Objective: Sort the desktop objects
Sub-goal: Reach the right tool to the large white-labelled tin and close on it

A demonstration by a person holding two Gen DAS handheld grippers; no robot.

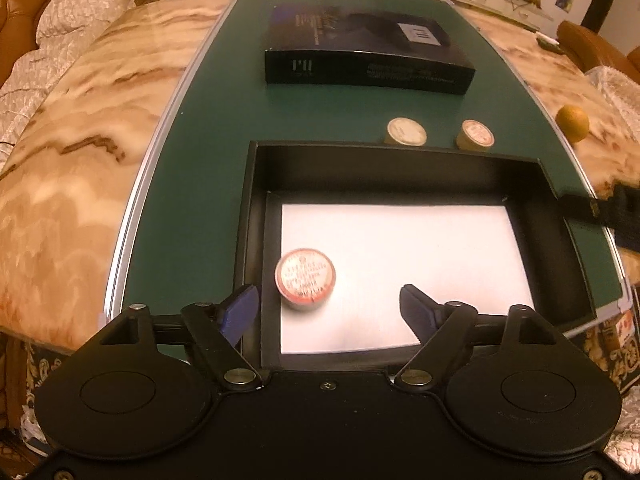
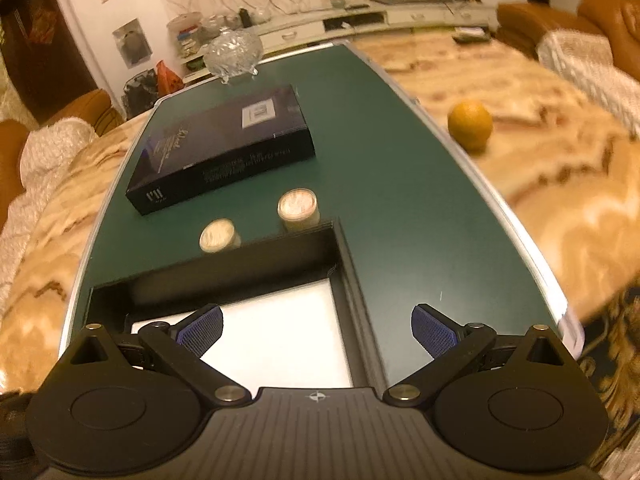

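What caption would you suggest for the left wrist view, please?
Open left gripper above a black tray holding one round tin; two more tins wait beyond its far wall.

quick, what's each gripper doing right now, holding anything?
Left gripper: open, empty, above the black tray.
Right gripper: open, empty.

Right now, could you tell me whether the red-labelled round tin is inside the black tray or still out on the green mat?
Inside: the red-labelled tin rests on the white liner within the black tray.
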